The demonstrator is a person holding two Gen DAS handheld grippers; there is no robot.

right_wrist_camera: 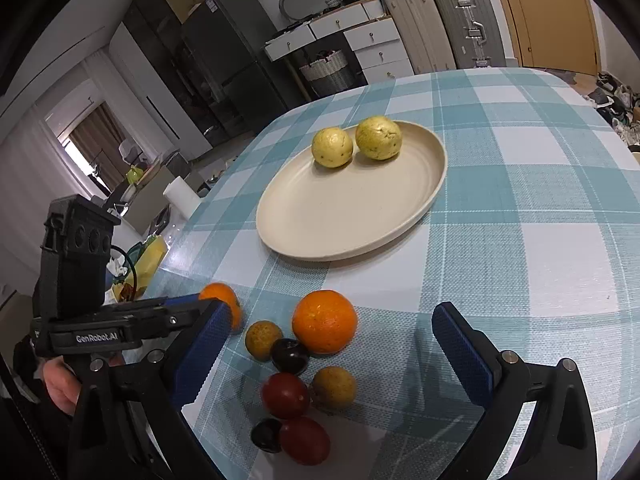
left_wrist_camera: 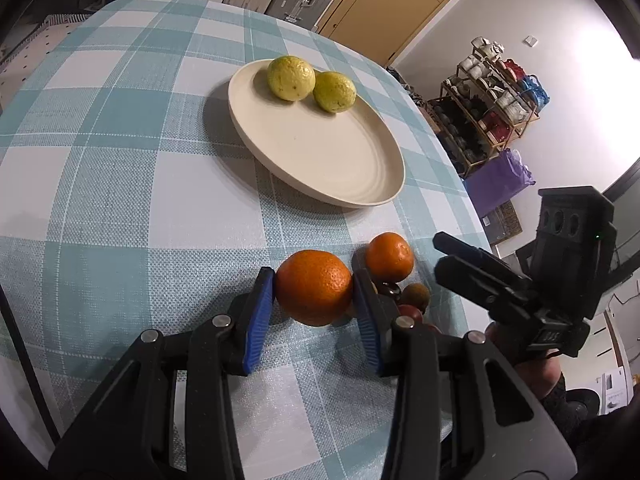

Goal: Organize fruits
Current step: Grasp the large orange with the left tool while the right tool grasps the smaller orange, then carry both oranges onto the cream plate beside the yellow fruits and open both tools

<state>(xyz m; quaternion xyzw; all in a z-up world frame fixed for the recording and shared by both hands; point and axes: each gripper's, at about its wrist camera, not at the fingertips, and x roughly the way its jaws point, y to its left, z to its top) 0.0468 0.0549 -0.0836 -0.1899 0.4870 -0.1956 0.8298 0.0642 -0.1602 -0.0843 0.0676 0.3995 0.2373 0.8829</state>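
My left gripper (left_wrist_camera: 313,276) is shut on an orange (left_wrist_camera: 314,286), its blue pads pressing both sides low over the checked tablecloth. In the right wrist view this orange (right_wrist_camera: 224,294) shows partly behind a finger. A second orange (left_wrist_camera: 389,257) (right_wrist_camera: 324,322) lies just beside it, with several small red, dark and yellow-brown fruits (right_wrist_camera: 285,395) clustered nearby. My right gripper (right_wrist_camera: 331,314) hangs open over that cluster, holding nothing. Two yellow-green fruits (left_wrist_camera: 290,78) (right_wrist_camera: 332,147) sit at the far side of a cream plate (left_wrist_camera: 360,200) (right_wrist_camera: 320,254).
The table's left edge (right_wrist_camera: 180,248) drops off close to the held orange. Beyond the far edge stand suitcases (right_wrist_camera: 460,24) and white drawers. A shoe rack (left_wrist_camera: 492,96) and a purple bag stand off the table's right side. A hand (right_wrist_camera: 60,384) holds the left gripper.
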